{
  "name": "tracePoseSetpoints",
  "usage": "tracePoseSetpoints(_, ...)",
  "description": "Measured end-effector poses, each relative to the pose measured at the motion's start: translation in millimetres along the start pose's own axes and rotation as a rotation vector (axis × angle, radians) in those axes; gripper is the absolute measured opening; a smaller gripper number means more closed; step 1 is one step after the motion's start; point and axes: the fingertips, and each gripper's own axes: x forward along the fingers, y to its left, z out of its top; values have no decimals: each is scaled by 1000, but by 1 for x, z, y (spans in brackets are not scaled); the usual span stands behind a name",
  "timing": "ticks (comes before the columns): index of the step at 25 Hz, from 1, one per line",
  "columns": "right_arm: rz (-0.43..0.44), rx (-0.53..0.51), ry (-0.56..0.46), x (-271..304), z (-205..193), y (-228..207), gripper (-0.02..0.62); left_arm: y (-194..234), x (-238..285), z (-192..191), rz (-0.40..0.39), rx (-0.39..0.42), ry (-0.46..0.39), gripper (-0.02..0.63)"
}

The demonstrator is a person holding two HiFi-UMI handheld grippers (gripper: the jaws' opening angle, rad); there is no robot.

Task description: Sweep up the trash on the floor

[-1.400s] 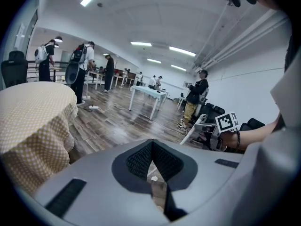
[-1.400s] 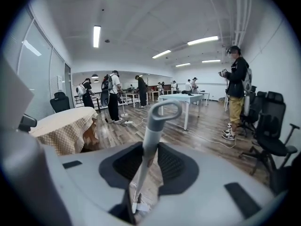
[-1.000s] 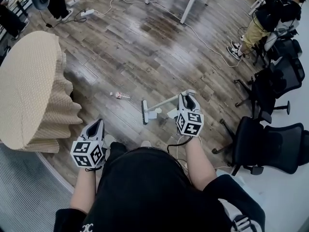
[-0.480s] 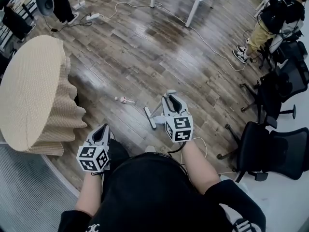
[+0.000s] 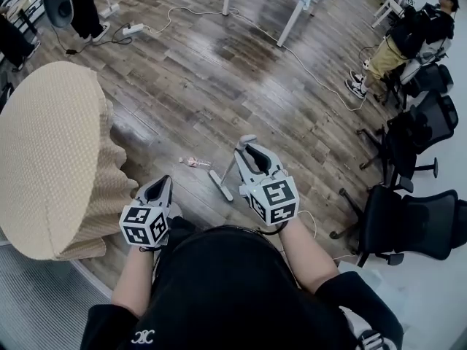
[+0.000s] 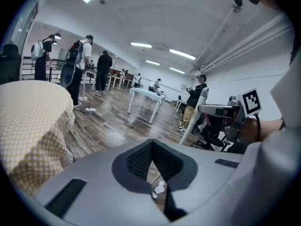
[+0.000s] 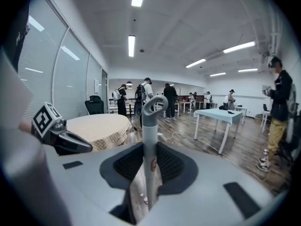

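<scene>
A small pink-and-white piece of trash (image 5: 194, 162) lies on the wooden floor. Just right of it rests the broom head (image 5: 221, 185). My right gripper (image 5: 244, 150) is shut on the broom's pale handle, whose looped top (image 7: 155, 102) rises above the jaws (image 7: 149, 161) in the right gripper view. My left gripper (image 5: 162, 184) hangs low by my left side, shut with nothing in it. Through the left gripper's (image 6: 151, 147) narrow slit, small white paper scraps (image 6: 158, 188) show on the floor.
A round table under a beige cloth (image 5: 51, 152) stands close on my left. Black office chairs (image 5: 412, 221) crowd the right side. A white cable (image 5: 306, 57) runs across the floor to a pale table (image 5: 292, 6). People stand at the far edges.
My right gripper has moved left with the broom, and the handle now stands steeper. The broom head sits closer to the trash. The left gripper has barely shifted.
</scene>
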Motion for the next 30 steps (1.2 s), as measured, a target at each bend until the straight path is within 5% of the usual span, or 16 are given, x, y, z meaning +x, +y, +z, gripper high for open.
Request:
tracePoseSetpoints(5, -33, 58, -39, 57, 53, 26, 100, 68, -2, 27, -43, 0, -6, -5)
tracePoseSetpoints(11, -100, 144, -49, 145, 67, 51, 100, 127, -3, 46, -93, 18, 3, -5)
tracePoseSetpoints(19, -261, 283, 143, 225, -19, 50, 100, 183, -13, 60, -58, -11, -1, -5)
tracePoseSetpoints(30, -520, 467, 182, 156, -67, -27, 100, 175, 19, 53, -153, -26, 63, -5)
